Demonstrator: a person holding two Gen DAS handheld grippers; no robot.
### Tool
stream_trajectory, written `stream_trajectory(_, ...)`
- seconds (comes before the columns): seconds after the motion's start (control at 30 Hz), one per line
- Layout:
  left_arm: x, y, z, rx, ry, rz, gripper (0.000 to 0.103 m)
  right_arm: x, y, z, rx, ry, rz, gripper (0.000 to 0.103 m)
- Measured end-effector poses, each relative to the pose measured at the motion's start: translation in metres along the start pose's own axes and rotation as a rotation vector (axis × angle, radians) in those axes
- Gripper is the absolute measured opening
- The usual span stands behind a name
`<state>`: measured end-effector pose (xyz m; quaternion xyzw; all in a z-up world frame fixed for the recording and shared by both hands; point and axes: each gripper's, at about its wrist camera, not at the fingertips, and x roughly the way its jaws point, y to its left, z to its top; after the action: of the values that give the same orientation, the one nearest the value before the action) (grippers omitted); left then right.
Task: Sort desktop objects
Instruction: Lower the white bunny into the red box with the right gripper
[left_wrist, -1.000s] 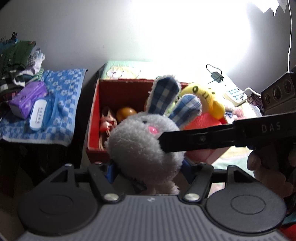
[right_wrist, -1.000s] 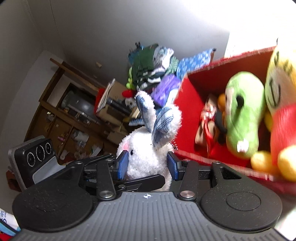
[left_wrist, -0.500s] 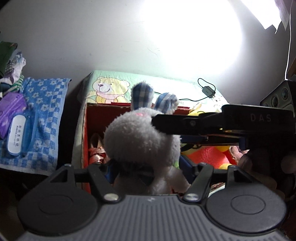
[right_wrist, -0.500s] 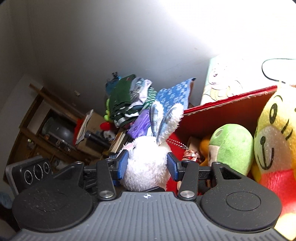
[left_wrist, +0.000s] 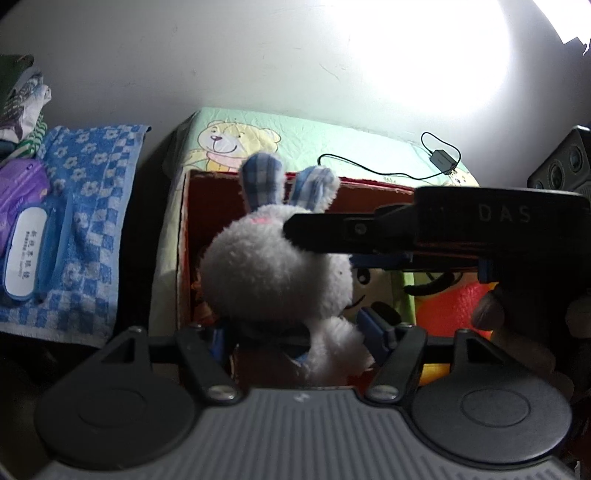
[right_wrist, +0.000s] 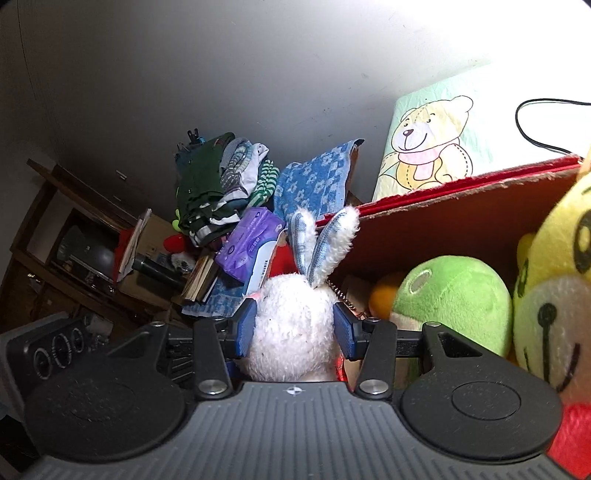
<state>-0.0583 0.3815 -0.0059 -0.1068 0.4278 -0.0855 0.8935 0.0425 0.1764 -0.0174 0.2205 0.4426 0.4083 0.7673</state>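
White fluffy plush rabbit with blue-checked ears (right_wrist: 293, 325) sits at centre frame in both wrist views, above the near left part of the red cardboard box (right_wrist: 461, 192). In the right wrist view, the right gripper (right_wrist: 293, 330) has its blue pads pressed into both sides of the rabbit's head, clamping it. In the left wrist view, the left gripper (left_wrist: 295, 336) brackets the rabbit's (left_wrist: 273, 273) lower body; its blue pads lie close to the plush, but whether they squeeze it cannot be told. The right gripper's black finger (left_wrist: 332, 236) crosses in from the right onto the rabbit's head.

Inside the box lie a green plush frog (right_wrist: 454, 299) and a yellow plush bear with a red body (right_wrist: 554, 314), at lower right of the right view. Behind the box lies a pale green quilted cloth with a bear print (left_wrist: 240, 144), carrying a black cable with adapter (left_wrist: 441, 160). At left, a blue checked towel (left_wrist: 92, 206) holds a purple tissue pack (left_wrist: 20, 184).
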Motion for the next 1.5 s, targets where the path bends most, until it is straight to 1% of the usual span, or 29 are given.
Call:
stream_trajectory(0.13, 0.005, -0.007, 0.000, 0.049, 0.010, 0.048, 0.071, 0.002, -0.001, 0.001, -0.028, -0.014, -0.060, 0.046)
stream_trajectory(0.17, 0.005, -0.008, -0.001, 0.057, 0.010, 0.055, 0.071, 0.001, -0.005, 0.002, -0.030, -0.018, -0.078, 0.041)
stream_trajectory(0.2, 0.006, -0.008, -0.001, 0.063, 0.009, 0.058, 0.071, 0.002, -0.008, 0.002, -0.029, -0.017, -0.098, 0.033)
stream_trajectory(0.27, 0.005, -0.007, -0.002, 0.064, 0.008, 0.052, 0.070, 0.004, -0.011, 0.002, -0.030, -0.007, -0.125, 0.023)
stream_trajectory(0.33, 0.003, -0.006, -0.001, 0.066, 0.003, 0.036, 0.070, 0.004, -0.013, 0.002, -0.030, -0.007, -0.120, 0.023)
stream_trajectory(0.5, 0.009, -0.010, -0.001, 0.092, 0.011, 0.063, 0.070, 0.006, -0.009, -0.001, -0.059, -0.011, -0.127, 0.024)
stream_trajectory(0.63, 0.006, -0.012, -0.003, 0.099, 0.010, 0.051, 0.070, 0.002, -0.015, -0.001, -0.021, -0.030, -0.105, 0.024)
stream_trajectory(0.77, 0.005, -0.017, -0.003, 0.109, 0.008, 0.054, 0.070, 0.002, -0.015, -0.003, -0.030, -0.032, -0.100, 0.024)
stream_trajectory(0.83, 0.007, -0.020, -0.003, 0.119, 0.016, 0.084, 0.071, 0.003, -0.014, -0.004, -0.039, -0.031, -0.102, 0.024)
stream_trajectory(0.87, 0.010, -0.022, -0.003, 0.120, 0.027, 0.113, 0.072, 0.003, -0.013, -0.005, -0.044, -0.032, -0.107, 0.023)
stream_trajectory(0.93, 0.015, -0.023, -0.003, 0.122, 0.038, 0.164, 0.071, 0.003, -0.012, -0.005, -0.049, -0.035, -0.113, 0.023)
stream_trajectory(1.07, 0.017, -0.026, -0.002, 0.120, 0.048, 0.194, 0.071, 0.001, -0.017, -0.005, -0.021, -0.056, -0.117, 0.023)
stream_trajectory(1.13, 0.021, -0.028, -0.001, 0.126, 0.055, 0.238, 0.072, 0.000, -0.019, -0.006, -0.010, -0.064, -0.115, 0.022)
stream_trajectory(1.17, 0.022, -0.029, 0.000, 0.129, 0.059, 0.257, 0.074, 0.000, -0.019, -0.006, -0.006, -0.066, -0.116, 0.021)
stream_trajectory(1.27, 0.026, -0.032, 0.002, 0.122, 0.067, 0.286, 0.076, 0.000, -0.019, -0.006, -0.006, -0.070, -0.120, 0.021)
stream_trajectory(1.37, 0.027, -0.036, 0.003, 0.129, 0.062, 0.319, 0.076, 0.000, -0.018, -0.007, -0.012, -0.072, -0.126, 0.021)
stream_trajectory(1.5, 0.024, -0.039, 0.004, 0.146, 0.030, 0.371, 0.076, 0.000, -0.018, -0.008, -0.011, -0.075, -0.128, 0.021)
